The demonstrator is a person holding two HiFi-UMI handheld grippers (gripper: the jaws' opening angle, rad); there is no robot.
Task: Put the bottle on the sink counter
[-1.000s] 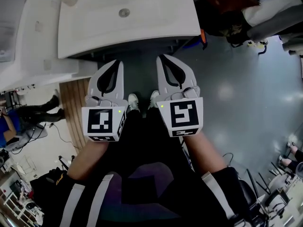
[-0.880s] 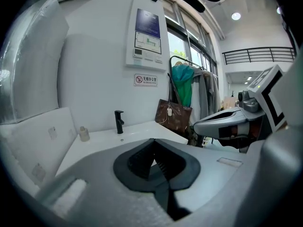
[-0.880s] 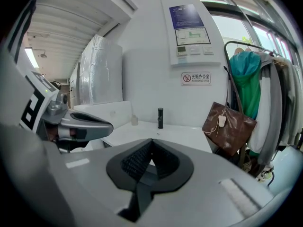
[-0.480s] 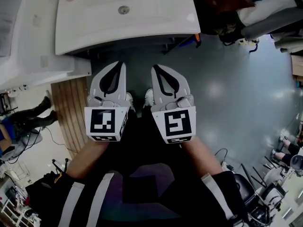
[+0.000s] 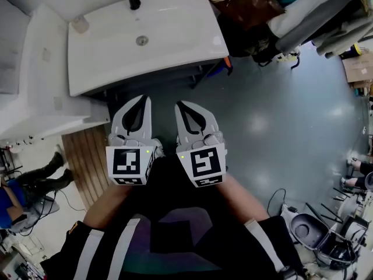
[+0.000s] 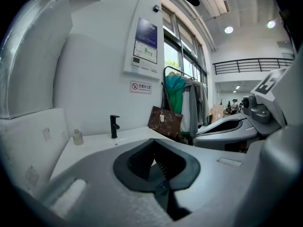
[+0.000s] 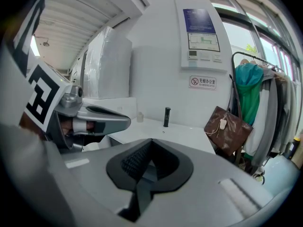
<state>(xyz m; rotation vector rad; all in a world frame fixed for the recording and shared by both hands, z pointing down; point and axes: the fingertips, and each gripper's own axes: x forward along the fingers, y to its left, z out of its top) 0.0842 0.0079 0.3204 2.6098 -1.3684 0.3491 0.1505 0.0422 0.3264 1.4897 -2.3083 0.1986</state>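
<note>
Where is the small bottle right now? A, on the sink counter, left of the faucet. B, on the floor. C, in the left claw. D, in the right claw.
A: the bottle stands on the counter left of the faucet, while the left claw and right claw are shut and empty.

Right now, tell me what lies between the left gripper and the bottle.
Only bare counter separates the left gripper from the bottle; the left gripper view shows it.
</note>
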